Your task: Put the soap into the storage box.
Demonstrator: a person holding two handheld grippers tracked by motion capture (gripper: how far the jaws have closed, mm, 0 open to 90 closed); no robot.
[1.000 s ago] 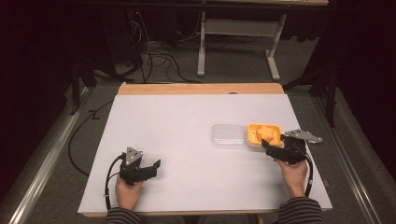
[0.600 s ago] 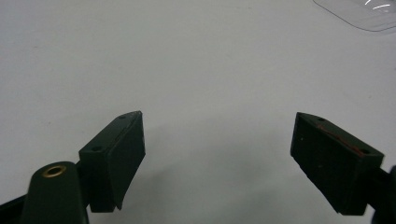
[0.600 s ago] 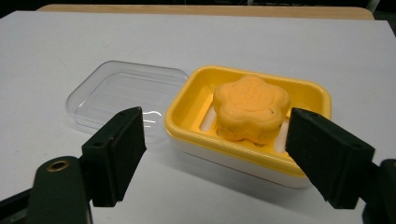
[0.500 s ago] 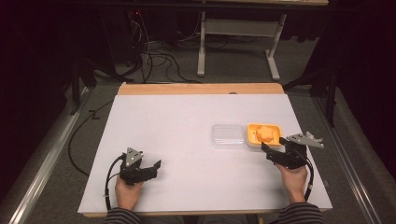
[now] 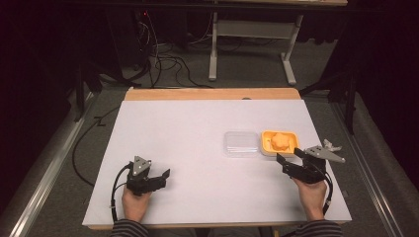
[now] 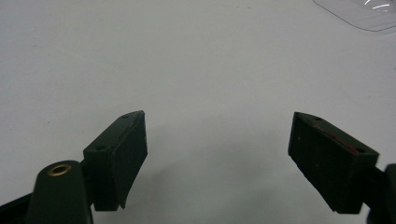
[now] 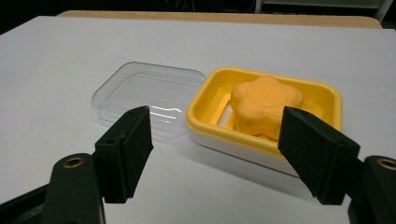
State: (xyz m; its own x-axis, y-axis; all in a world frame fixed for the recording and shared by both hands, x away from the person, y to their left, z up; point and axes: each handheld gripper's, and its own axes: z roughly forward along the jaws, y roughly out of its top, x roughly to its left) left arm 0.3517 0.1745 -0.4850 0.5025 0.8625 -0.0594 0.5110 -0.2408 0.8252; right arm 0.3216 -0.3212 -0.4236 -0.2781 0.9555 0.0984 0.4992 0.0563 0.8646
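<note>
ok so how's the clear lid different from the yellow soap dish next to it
The clear lid is see-through and empty; the yellow soap dish is opaque and holds an orange flower-shaped soap. The lid looks shallower than the dish, which has a white base. Both are rounded rectangles lying side by side on the white table.

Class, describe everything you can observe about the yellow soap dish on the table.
The yellow soap dish is a glossy, plastic-looking rectangular tray with rounded corners, a yellow inner tray over a white base. It sits upright and uncovered on the white table, toward the right side. An orange flower-shaped soap rests inside it. A clear lid lies beside it, seemingly touching its edge. The right gripper is just short of it, jaws apart, not touching.
</note>
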